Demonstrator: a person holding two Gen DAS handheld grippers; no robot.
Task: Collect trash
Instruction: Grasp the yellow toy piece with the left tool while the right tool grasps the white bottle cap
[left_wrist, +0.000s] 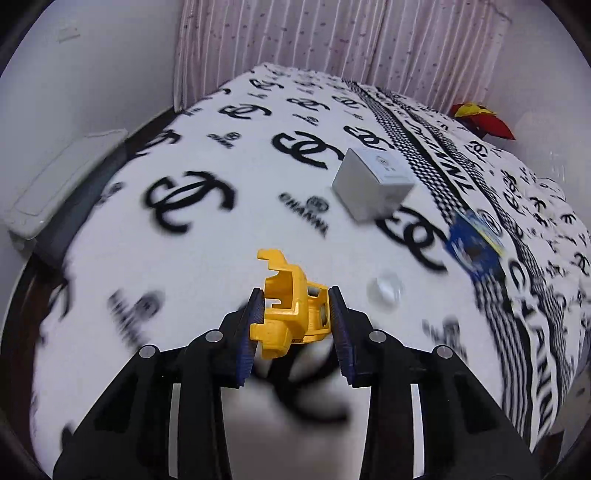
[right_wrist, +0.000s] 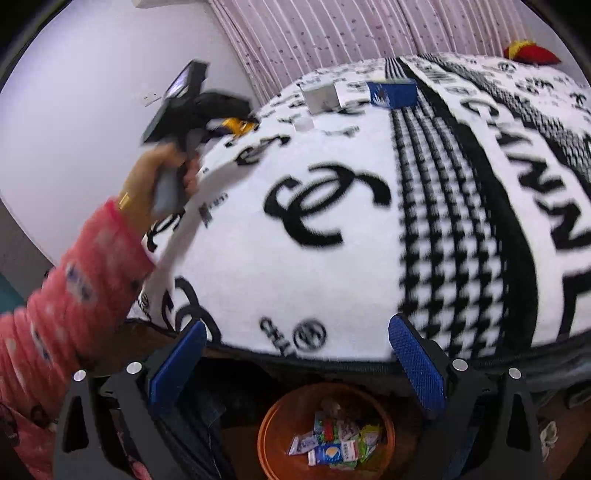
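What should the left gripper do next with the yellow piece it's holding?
Probably carry it back to the orange bin by the bed's edge: the left gripper is already shut on the yellow plastic piece, and the bin holds wrappers under the open right gripper.

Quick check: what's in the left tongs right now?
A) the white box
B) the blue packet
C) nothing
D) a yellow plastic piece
D: the left tongs are shut on the yellow plastic piece, while the white box and the blue packet lie on the blanket farther off.
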